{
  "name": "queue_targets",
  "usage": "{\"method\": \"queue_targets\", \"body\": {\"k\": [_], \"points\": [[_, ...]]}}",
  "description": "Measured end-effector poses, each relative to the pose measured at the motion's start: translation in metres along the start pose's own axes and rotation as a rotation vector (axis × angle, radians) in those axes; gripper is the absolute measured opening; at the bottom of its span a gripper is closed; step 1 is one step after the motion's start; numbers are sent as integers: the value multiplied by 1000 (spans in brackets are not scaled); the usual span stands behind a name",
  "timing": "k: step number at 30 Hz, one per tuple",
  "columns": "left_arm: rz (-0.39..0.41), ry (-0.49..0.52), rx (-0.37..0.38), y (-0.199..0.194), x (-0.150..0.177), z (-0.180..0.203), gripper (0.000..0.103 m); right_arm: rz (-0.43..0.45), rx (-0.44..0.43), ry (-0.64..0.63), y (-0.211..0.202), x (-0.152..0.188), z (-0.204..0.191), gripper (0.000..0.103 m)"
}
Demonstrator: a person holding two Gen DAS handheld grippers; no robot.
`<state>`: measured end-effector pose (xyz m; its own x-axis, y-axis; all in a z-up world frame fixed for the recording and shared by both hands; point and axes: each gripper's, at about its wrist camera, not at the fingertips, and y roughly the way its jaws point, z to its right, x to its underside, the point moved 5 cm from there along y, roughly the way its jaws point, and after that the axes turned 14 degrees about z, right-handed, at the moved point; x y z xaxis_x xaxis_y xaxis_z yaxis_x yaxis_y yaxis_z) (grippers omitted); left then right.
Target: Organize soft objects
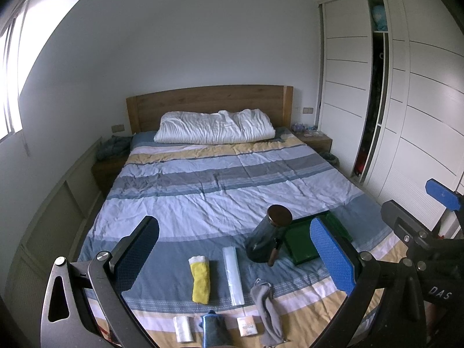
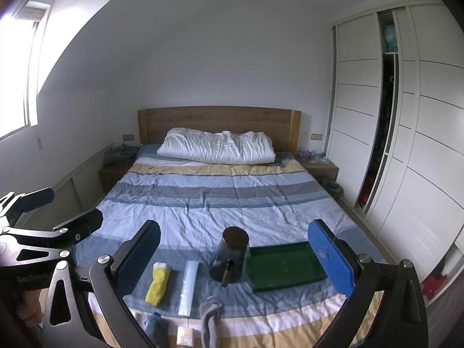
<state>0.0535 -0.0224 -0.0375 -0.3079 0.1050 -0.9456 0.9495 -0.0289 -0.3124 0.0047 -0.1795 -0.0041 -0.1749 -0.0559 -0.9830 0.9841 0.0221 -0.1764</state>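
Small items lie on the near end of a striped bed: a rolled yellow cloth (image 1: 200,279) (image 2: 158,282), a clear plastic roll (image 1: 233,275) (image 2: 188,287), a grey sock (image 1: 268,310) (image 2: 210,319), a blue rolled cloth (image 1: 213,329) (image 2: 155,327), a white roll (image 1: 182,329) and a small tissue packet (image 1: 246,326) (image 2: 185,336). A dark glass jar (image 1: 268,236) (image 2: 229,256) stands beside a green tray (image 1: 314,239) (image 2: 284,265). My left gripper (image 1: 235,258) and my right gripper (image 2: 235,261) are both open and empty, held above the bed's foot.
A white pillow (image 1: 216,127) lies at the wooden headboard (image 1: 208,98). Nightstands flank the bed (image 1: 226,179). A white wardrobe (image 1: 406,101) with a partly open sliding door fills the right wall. A window (image 1: 8,87) is on the left.
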Motion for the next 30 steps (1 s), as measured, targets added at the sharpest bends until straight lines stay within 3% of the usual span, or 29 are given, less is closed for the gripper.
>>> {"method": "queue_targets", "body": {"k": [30], "points": [[20, -68, 9, 10, 3, 1, 102, -15, -17, -13, 19, 1, -2, 103]]}}
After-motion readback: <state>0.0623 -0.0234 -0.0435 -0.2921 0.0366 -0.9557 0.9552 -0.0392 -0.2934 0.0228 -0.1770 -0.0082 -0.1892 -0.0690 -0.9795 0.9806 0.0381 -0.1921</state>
